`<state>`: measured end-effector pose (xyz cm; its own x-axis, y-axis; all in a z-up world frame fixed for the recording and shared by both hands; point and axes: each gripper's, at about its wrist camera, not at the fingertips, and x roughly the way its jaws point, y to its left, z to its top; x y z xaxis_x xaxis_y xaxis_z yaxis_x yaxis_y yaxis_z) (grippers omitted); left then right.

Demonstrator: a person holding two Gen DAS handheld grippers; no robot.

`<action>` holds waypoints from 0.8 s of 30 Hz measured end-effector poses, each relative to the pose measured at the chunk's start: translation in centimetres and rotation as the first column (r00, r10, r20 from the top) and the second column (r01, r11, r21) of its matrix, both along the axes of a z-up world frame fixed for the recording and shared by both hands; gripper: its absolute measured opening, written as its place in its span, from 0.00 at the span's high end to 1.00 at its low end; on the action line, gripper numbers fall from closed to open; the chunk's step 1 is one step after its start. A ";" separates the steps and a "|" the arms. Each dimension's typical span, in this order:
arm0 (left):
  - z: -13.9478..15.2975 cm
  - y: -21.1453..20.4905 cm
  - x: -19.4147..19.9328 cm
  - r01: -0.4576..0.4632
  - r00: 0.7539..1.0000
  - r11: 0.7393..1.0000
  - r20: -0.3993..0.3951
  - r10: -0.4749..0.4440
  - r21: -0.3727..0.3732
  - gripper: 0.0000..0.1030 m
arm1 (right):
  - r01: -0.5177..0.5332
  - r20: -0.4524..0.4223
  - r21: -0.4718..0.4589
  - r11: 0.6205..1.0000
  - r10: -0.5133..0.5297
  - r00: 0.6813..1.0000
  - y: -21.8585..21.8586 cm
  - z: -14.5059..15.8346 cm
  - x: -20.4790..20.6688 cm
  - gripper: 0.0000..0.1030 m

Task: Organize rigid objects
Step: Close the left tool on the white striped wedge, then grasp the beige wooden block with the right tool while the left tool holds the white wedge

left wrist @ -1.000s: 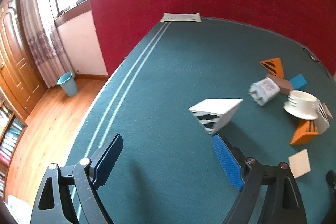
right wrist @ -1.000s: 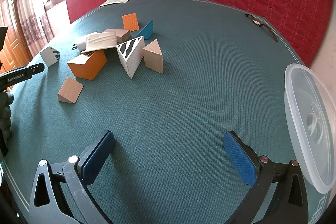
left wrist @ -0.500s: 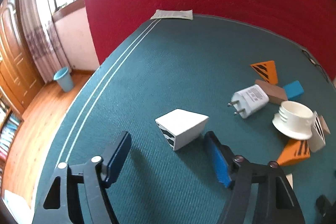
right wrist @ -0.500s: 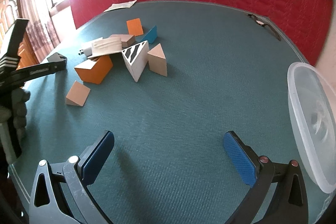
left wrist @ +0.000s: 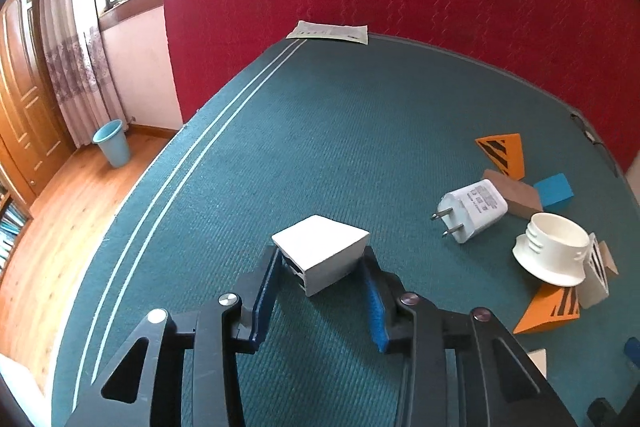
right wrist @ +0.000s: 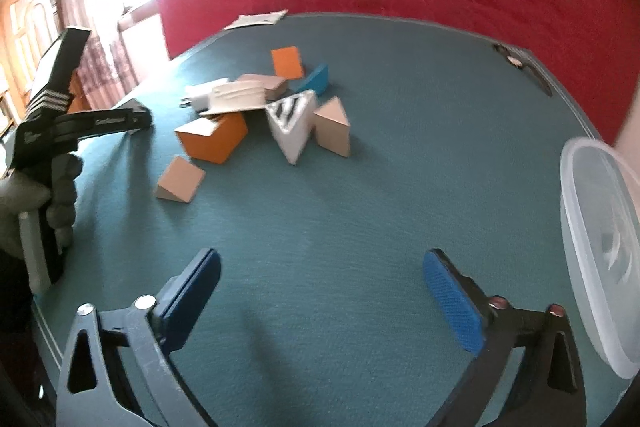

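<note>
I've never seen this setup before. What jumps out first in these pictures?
The left gripper, low in its own view, has just closed on a white block on the green table. Right of it lies a jumble: a white plug adapter and orange wedges. The right gripper stands open beside a clear plastic tub.

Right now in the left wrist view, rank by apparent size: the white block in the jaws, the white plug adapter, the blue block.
1. white block, though nearest the camera, so partly inflated.
2. white plug adapter, close behind; I wouldn't separate these firmly.
3. blue block, clearly smallest, but farthest and partly hidden.
</note>
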<state>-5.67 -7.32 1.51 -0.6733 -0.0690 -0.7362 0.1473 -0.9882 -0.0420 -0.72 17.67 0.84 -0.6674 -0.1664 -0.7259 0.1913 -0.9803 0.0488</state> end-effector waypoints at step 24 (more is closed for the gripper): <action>0.7 -0.6 1.5 0.050 0.999 0.999 -0.019 -0.050 -0.006 0.63 | -0.405 0.018 -0.007 0.914 0.405 0.914 -10.2 0.1 -6.4 0.41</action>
<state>-4.16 -7.93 2.25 -0.6899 -0.0388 -0.7229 0.0968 -0.9945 -0.0390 -7.12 7.45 0.95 -0.5286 -0.4216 -0.7368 0.5710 -0.8188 0.0589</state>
